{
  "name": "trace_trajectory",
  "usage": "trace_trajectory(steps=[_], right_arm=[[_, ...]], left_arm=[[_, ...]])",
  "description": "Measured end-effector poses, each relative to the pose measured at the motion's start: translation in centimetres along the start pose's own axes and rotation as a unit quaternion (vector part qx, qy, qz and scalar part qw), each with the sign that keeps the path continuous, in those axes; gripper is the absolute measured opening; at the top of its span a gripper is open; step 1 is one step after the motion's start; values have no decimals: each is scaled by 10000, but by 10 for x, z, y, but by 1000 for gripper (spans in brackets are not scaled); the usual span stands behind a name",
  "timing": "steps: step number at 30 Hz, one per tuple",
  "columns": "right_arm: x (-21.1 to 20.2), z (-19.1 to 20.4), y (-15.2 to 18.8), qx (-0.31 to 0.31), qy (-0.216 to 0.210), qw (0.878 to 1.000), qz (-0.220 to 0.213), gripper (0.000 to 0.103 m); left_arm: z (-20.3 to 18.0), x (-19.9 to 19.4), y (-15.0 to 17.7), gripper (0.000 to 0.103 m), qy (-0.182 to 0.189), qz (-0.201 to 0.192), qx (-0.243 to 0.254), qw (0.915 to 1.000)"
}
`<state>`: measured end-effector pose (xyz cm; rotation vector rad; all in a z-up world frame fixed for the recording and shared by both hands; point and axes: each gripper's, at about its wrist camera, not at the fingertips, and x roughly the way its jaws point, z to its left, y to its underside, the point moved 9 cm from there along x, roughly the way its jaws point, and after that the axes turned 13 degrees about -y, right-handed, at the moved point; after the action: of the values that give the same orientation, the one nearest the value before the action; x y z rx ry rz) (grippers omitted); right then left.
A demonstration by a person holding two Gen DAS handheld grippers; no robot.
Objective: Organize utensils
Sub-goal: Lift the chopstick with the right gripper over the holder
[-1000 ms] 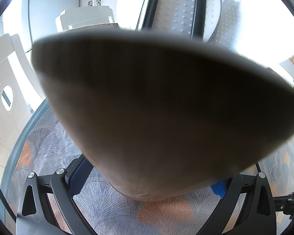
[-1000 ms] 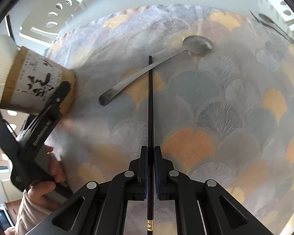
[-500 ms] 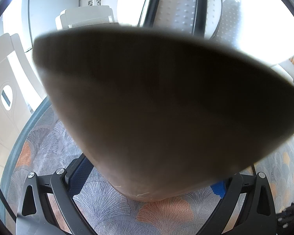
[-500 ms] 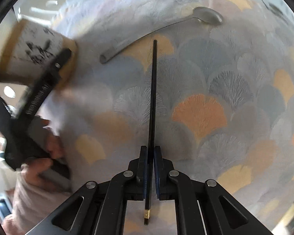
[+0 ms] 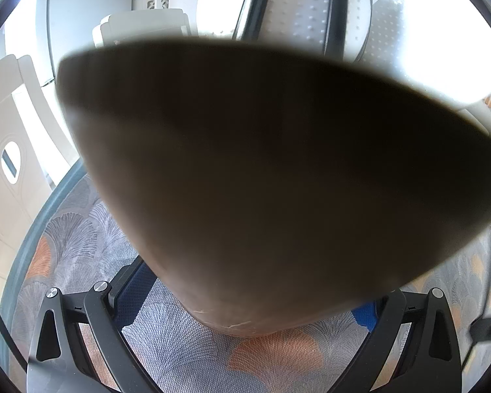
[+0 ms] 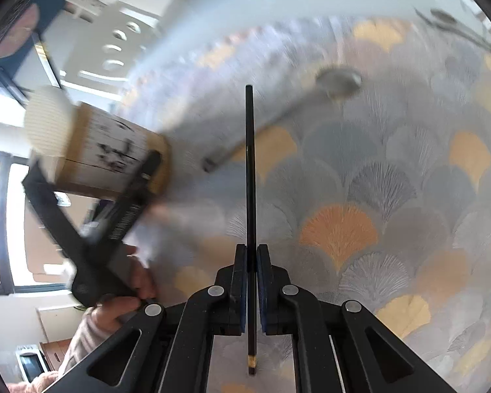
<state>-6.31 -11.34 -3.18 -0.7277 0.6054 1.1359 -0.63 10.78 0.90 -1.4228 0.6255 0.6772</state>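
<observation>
Bench [image 6: 392, 196] cloth carries the spoon [image 6: 338, 80], lying slantwise beyond the chopstick tip. Holder [image 6: 114, 150], a tilted cylinder, sits up and left of the right tool [image 6: 252, 271], mouth turned away leftward, clamped by the left tool [image 5: 245, 308] at its base. Right tool, pitched steeply down, is closed tight on the chopstick [image 6: 250, 170], whose long axis runs straight ahead, so it likely must swing left toward the holder's mouth
</observation>
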Motion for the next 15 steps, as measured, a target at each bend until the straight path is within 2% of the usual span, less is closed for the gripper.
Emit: trace_trajectory(steps=[2,4,8,15], right_arm=[[-8,16,-12,-279,-4,9994,-196,5],[-3,31,-35,-564,196,9978,-297,5],[-11,57,-50,-906,144,9941,-579,5],[-42,109,-78,-1708,262,9787,-1104,5]], left_arm=[[0,0,0,100,3,0,-2,10000],[0,0,0,100,15,8,-8,10000],[0,0,0,100,22,11,-10,10000],[0,0,0,100,22,12,-11,10000]])
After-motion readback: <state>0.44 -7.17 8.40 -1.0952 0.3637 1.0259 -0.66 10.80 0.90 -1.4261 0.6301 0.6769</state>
